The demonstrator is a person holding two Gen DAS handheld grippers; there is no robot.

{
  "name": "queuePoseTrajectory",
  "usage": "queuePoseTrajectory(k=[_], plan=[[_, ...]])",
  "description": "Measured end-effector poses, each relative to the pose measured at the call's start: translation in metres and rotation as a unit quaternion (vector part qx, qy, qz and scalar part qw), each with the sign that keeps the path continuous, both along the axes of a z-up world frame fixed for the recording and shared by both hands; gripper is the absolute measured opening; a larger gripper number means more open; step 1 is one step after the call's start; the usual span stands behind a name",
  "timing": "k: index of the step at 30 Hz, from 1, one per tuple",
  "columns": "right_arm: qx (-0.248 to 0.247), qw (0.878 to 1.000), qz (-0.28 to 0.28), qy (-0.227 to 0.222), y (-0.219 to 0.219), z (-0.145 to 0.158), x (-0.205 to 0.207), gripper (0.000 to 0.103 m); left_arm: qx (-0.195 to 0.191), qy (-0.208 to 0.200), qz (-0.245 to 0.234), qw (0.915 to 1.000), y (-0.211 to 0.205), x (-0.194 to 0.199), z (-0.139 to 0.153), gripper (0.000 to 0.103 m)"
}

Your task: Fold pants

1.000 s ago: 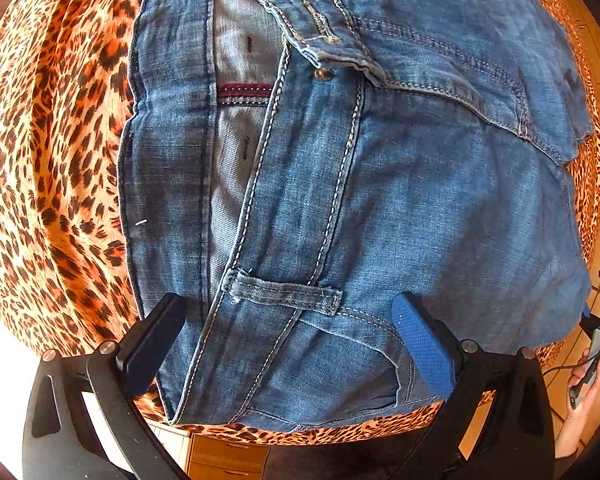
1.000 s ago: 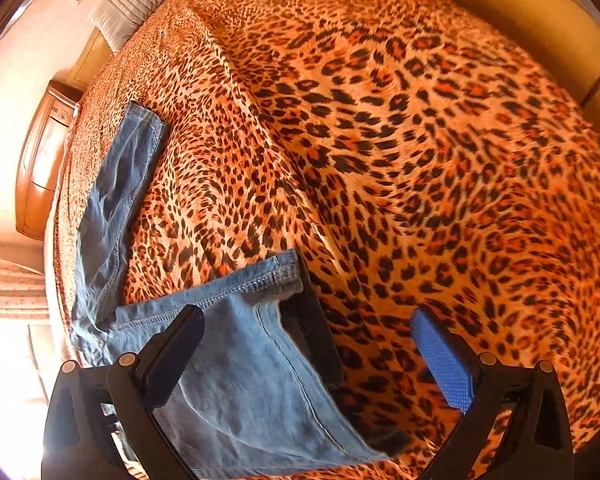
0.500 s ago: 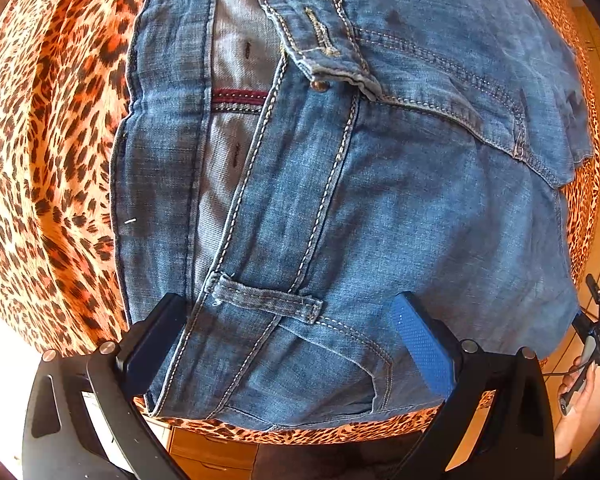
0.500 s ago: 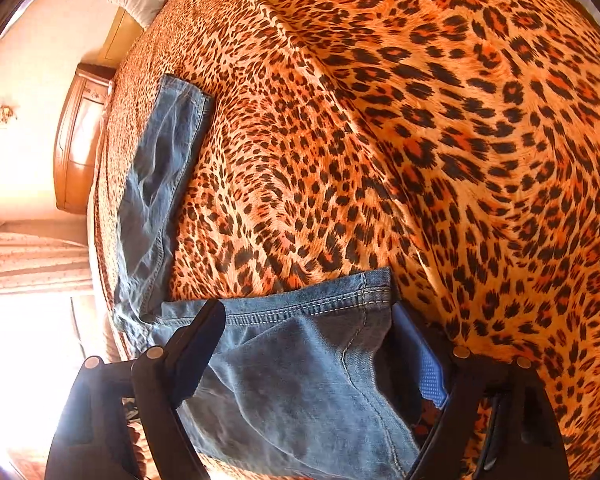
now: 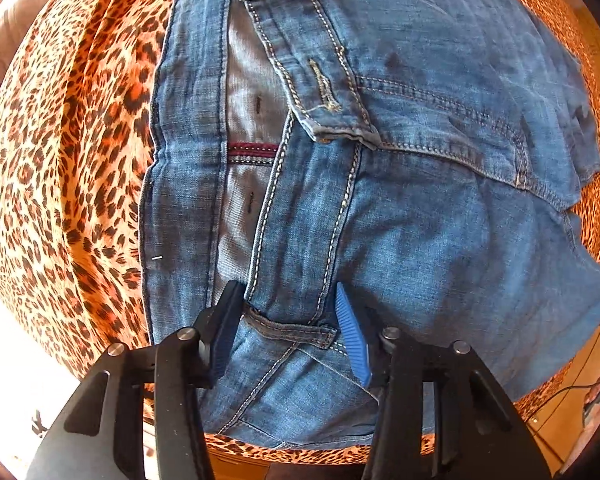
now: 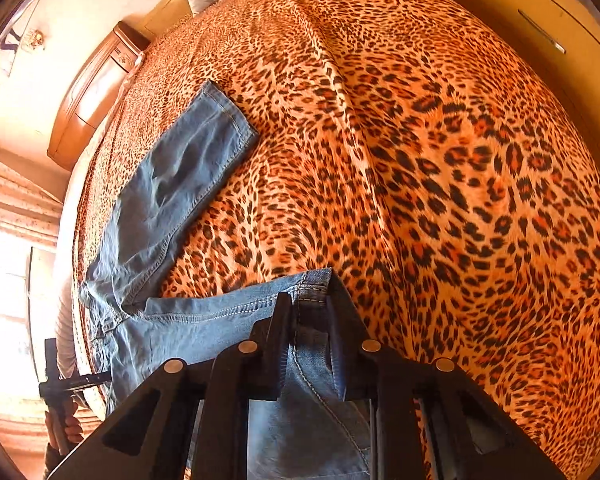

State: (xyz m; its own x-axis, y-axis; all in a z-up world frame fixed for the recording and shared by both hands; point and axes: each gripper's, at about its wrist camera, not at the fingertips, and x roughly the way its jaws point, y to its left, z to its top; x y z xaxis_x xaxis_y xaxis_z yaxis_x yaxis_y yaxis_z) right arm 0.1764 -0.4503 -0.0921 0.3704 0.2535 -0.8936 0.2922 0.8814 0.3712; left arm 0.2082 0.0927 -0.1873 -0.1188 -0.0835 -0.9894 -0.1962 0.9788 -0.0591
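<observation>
waistband (image 5: 288,320) left view, hem (image 6: 312,292) right view

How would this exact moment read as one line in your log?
left gripper: gripping jeans waistband | right gripper: gripping leg hem | other leg flat on bed

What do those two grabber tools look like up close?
Both are black plastic. The left gripper has two flat fingers on hinged arms with round silver pins and ribbed blue pads. The right gripper has the same black frame with cut-outs and silver pins. No sleeves show.
</observation>
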Motion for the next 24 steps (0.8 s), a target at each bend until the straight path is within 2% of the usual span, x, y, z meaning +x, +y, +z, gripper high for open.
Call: queuePoseTrajectory(k=[2, 4, 6, 8, 10, 12, 15, 18, 19, 21, 22, 23, 24], plan=[[-0.020, 1.000, -0.005, 0.022, 0.001, -0.013, 0.005, 0.017, -0.012, 0.003, 0.016, 0.9998, 0.009, 0.007, 0.000, 0.045], [-0.028, 0.998, -0.030, 0.048, -0.003, -0.028, 0.005, 0.023, -0.029, 0.010, 0.032, 0.9990, 0.019, 0.011, 0.002, 0.045], [-0.019, 0.998, -0.050, 0.043, -0.011, -0.032, -0.004, 0.025, -0.048, 0.008, 0.043, 0.9979, 0.029, 0.013, 0.006, 0.045], [0.009, 0.997, -0.068, 0.021, -0.020, -0.028, -0.021, 0.044, -0.065, 0.001, 0.045, 0.9969, 0.044, 0.011, 0.012, 0.045], [0.033, 0.996, -0.088, 0.012, -0.030, -0.025, -0.045, 0.054, -0.071, -0.006, 0.040, 0.9967, 0.054, 0.008, 0.015, 0.045], [0.054, 0.994, -0.098, 0.021, -0.034, -0.026, -0.074, 0.054, -0.084, -0.010, 0.033, 0.9958, 0.061, 0.005, 0.017, 0.047], [0.077, 0.992, -0.089, 0.043, -0.031, -0.038, -0.110, 0.057, -0.093, -0.010, 0.022, 0.9954, 0.064, -0.020, 0.018, 0.056], [0.073, 0.992, -0.081, 0.063, -0.020, -0.054, -0.130, 0.057, -0.087, -0.001, 0.017, 0.9961, 0.052, -0.026, 0.011, 0.057], [0.063, 0.993, -0.080, 0.067, -0.016, -0.058, -0.133, 0.057, -0.084, -0.002, 0.013, 0.9964, 0.051, -0.026, 0.012, 0.061], [0.028, 0.996, -0.067, 0.056, -0.006, -0.057, -0.136, 0.056, -0.070, -0.003, -0.001, 0.9975, 0.045, -0.027, 0.013, 0.062], [0.005, 0.997, -0.053, 0.059, 0.000, -0.055, -0.134, 0.047, -0.059, -0.001, -0.009, 0.9982, 0.041, -0.028, 0.015, 0.062], [-0.002, 0.997, -0.037, 0.067, 0.006, -0.054, -0.134, 0.011, -0.049, 0.007, -0.015, 0.9986, 0.038, -0.031, 0.016, 0.062], [-0.011, 0.997, -0.029, 0.072, 0.010, -0.050, -0.135, 0.010, -0.050, 0.016, -0.017, 0.9985, 0.035, -0.037, 0.019, 0.060]])
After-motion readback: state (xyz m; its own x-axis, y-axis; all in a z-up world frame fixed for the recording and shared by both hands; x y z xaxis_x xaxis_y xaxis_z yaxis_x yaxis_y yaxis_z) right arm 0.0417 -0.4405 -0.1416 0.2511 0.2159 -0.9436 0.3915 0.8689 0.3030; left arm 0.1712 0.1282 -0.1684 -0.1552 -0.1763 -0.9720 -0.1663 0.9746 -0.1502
